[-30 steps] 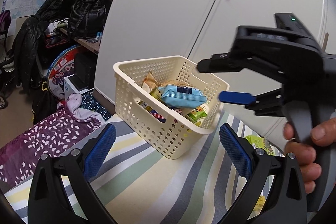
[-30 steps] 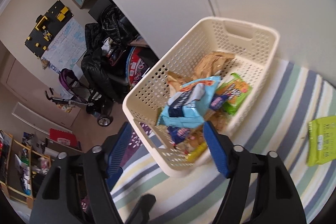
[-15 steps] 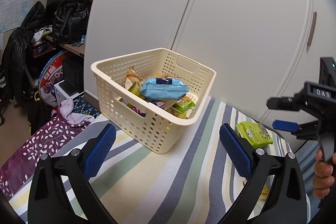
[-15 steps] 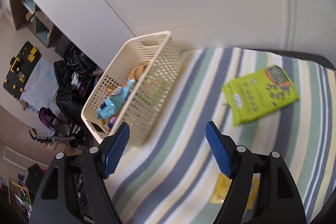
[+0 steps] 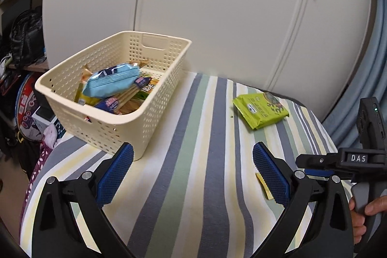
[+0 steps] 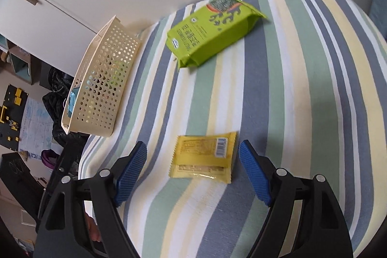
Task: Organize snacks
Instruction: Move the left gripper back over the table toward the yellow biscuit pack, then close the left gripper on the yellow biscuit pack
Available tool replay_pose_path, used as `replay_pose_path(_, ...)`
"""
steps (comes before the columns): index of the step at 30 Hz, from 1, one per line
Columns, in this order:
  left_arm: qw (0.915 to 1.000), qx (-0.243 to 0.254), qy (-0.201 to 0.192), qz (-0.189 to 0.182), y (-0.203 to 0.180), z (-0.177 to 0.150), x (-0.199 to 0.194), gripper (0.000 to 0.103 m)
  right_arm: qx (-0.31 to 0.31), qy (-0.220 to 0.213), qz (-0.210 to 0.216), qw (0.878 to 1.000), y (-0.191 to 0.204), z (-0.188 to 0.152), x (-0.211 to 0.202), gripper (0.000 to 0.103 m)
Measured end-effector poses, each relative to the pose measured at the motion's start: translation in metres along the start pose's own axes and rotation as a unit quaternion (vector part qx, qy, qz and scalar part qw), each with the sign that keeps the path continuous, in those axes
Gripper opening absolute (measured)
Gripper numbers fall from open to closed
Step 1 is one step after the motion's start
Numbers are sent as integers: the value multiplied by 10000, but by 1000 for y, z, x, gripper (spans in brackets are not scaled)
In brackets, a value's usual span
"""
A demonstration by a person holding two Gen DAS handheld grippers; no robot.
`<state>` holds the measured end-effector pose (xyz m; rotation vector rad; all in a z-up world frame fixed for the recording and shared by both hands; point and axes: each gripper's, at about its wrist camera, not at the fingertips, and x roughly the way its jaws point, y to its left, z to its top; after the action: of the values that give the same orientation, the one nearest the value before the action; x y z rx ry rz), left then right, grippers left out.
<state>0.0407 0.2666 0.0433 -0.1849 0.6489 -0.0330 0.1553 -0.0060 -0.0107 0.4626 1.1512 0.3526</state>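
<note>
Where the striped cloth (image 5: 193, 185) meets the clutter at the left, the cream basket (image 5: 116, 122) sits near the cloth's left edge, already loaded with a pale blue packet (image 5: 113, 82) and other wrappers beneath it. The left gripper (image 5: 192, 175) hangs above the middle stripes with its blue pads spread wide and nothing between them. Further right, in the right wrist view, the green snack bag (image 6: 212, 28) lies flat toward the far edge, well apart from the basket. Nearer, the small yellow packet (image 6: 203, 157) lies face down between the fingers of the right gripper (image 6: 192, 169), whose jaws stand released, wider than the packet, neither pad touching it.

That yellow packet looks light, thin and crinkly, probably slick film with little stiffness, so it may buckle or slide under a pinch. I judge the best hold is across its short width near the middle, pads pressed low against the cloth. The green bag seems puffier and equally light; its crimped end seam or a long edge offers the firmest grip
</note>
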Motion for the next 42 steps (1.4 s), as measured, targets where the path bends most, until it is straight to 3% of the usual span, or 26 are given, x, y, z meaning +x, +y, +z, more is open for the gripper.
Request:
replay_pose_path(6, 9997, 118, 88, 198, 1, 7, -3, 100, 111, 213, -44, 9997, 0, -7, 18, 78)
replay_pose_path(8, 9996, 40, 164, 210, 6, 10, -2, 100, 139, 292, 122, 9994, 4, -8, 25, 79)
replay_pose_path(12, 9988, -56, 420, 238, 14, 10, 4, 100, 401, 414, 1383, 9887, 13, -9, 33, 79)
replay_pose_path(13, 9986, -62, 495, 201, 14, 9, 6, 100, 410, 348, 1507, 9871, 15, -8, 31, 79)
replay_pose_path(21, 9928, 435, 1107, -122, -16, 7, 33, 100, 65, -386, 383, 9985, -3, -14, 7, 79)
replay_pose_path(27, 9747, 951, 1924, -623, -51, -2, 74, 100, 210, -787, -87, 9966, -38, -21, -7, 79)
replay_pose_path(30, 9634, 1169, 2320, -663, -62, -11, 94, 100, 441, -907, -14, 9949, -59, -19, -13, 79)
replay_pose_path(36, 9470, 1697, 2642, -681, -82, -29, 111, 100, 616, -959, 192, 9933, -68, -20, -10, 79)
replay_pose_path(42, 9395, 1917, 2774, -608, -94, -32, 126, 100, 526, -962, 259, 9936, -62, -22, -9, 79)
